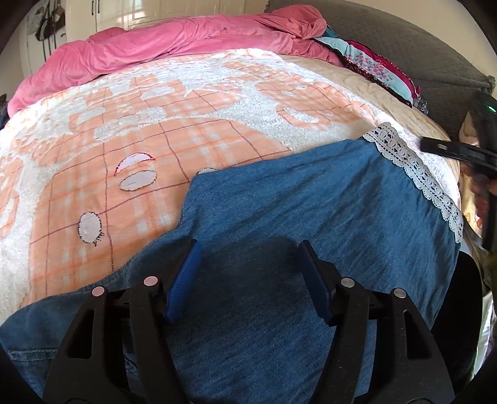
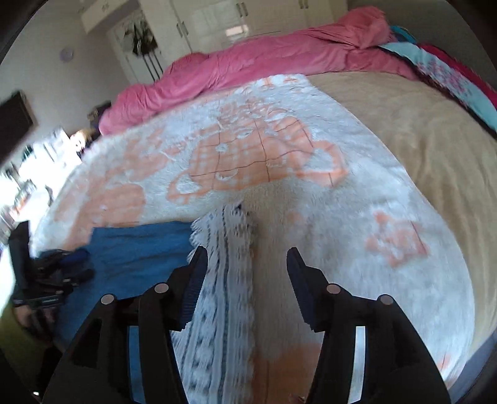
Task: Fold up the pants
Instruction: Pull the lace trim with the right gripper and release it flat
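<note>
Blue denim pants (image 1: 310, 217) with a white lace hem (image 1: 413, 167) lie flat on an orange-and-white blanket (image 1: 124, 149) on the bed. My left gripper (image 1: 248, 248) is open, jaws apart just above the denim near the waist end. My right gripper (image 2: 247, 258) is open above the lace hem (image 2: 223, 279), its left finger (image 2: 194, 289) over the lace edge; the denim (image 2: 139, 258) lies to its left. The right gripper also shows at the right edge of the left wrist view (image 1: 459, 152). The left gripper appears at far left in the right wrist view (image 2: 56, 276).
A rumpled pink duvet (image 1: 155, 52) runs along the far side of the bed. Folded floral clothes (image 1: 382, 71) lie at the far right. A beige bedspread (image 2: 419, 140) lies under the blanket. White wardrobes (image 2: 217, 18) stand behind.
</note>
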### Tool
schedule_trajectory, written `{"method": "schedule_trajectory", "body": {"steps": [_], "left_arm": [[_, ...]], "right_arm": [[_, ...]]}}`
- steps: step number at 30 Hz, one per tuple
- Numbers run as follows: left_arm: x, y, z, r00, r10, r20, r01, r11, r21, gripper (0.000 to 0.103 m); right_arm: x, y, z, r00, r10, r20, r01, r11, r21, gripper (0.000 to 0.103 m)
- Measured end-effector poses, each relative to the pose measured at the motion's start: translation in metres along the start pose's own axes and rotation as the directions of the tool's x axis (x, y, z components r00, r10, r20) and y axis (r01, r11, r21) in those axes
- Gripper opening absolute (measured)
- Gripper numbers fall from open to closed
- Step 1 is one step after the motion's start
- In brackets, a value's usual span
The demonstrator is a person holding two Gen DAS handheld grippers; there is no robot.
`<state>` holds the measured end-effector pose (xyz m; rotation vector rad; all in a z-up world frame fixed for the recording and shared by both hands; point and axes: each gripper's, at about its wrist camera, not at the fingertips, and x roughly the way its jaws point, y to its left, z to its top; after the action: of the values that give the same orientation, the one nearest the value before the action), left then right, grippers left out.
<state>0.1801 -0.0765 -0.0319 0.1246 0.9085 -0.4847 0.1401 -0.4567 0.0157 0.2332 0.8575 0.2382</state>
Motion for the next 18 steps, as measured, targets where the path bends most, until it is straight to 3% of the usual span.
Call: {"method": "schedule_trajectory", "body": {"steps": [7,10,14,16,17,18], "left_arm": [[-0.034,-0.002,0.0,0.998,0.016,0.061,-0.014,0.999,-0.034,0.068],[-0.058,-0.005,-0.015,0.995,0.008,0.098,-0.002,0.998,-0.061,0.071],[-0.081,-0.001,-0.038,0.991,0.052,0.123,-0.039,0.994,-0.106,0.074],[-0.091,0.009,-0.052,0.988,0.084,0.129,-0.063,0.985,-0.16,0.081],[-0.092,0.013,-0.056,0.987,0.102,0.123,-0.079,0.98,-0.182,0.083],[-0.093,0.02,-0.061,0.985,0.132,0.108,-0.107,0.972,-0.209,0.083]], "right_arm": [[-0.047,-0.002,-0.055,0.997,0.072,0.014,-0.073,0.994,0.084,0.052],[-0.046,0.004,-0.072,0.997,0.076,-0.012,-0.075,0.995,0.072,0.052],[-0.033,0.009,-0.082,0.996,0.072,-0.055,-0.068,0.995,0.069,0.052],[-0.024,0.011,-0.088,0.995,0.062,-0.083,-0.057,0.997,0.054,0.053],[-0.023,0.014,-0.09,0.994,0.059,-0.089,-0.056,0.998,0.038,0.05],[-0.023,0.02,-0.092,0.994,0.048,-0.095,-0.047,0.999,0.003,0.04]]}}
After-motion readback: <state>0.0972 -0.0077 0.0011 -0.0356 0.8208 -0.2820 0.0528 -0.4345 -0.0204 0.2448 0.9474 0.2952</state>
